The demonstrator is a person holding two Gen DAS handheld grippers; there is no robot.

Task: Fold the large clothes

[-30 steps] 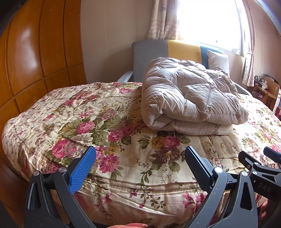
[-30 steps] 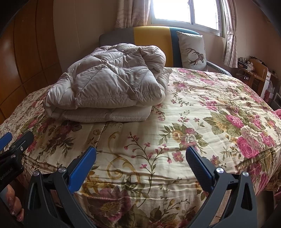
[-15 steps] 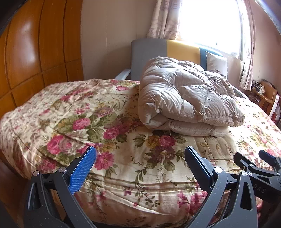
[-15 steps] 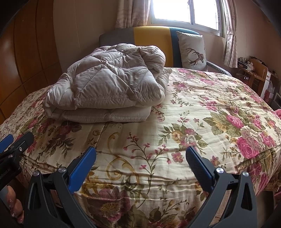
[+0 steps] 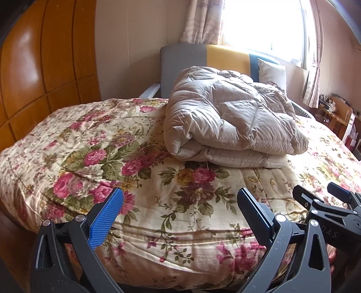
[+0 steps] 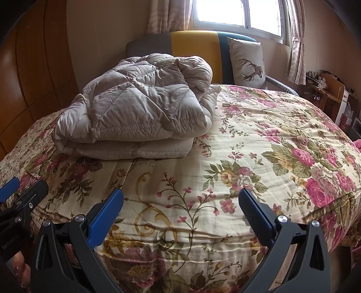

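Folded beige quilted coat [image 5: 232,121] lying on the bed [image 5: 90,146], toward the head end, left of centre as seen from the foot edge; stacked in thick layers, top layer puffed and somewhat rumpled, lower layers flat and even. Same bundle in the right wrist view [image 6: 140,117], with a loose lump of fabric at the far top.

Left gripper [image 5: 180,216] at the foot edge of the bed, fingers spread wide, nothing between them. Right gripper [image 6: 180,216] likewise at the foot edge, fingers parted and empty, well apart from the coat. Right gripper also visible at the right margin of the left wrist view; left gripper at the left margin of the right view.

Change over the last second: left view raised and pulled slightly off, more of the bed's left side and near edge now in frame, coat a little farther. Right view nearly unchanged. No shift in the coat itself; no contact with it in that span.

Reading: both grippers let go and backed off to the foot edge, coat left to rest. Probably fold complete or nearly so. Possible remainder: pressing down the puffed top layer or tucking the loose far lump. Padded fabric likely to spring open if left uneven.

Elsewhere: floral bedspread [image 6: 259,157], grey-yellow headboard [image 6: 194,49], deer-print cushion [image 6: 248,60], bright window [image 6: 237,13].
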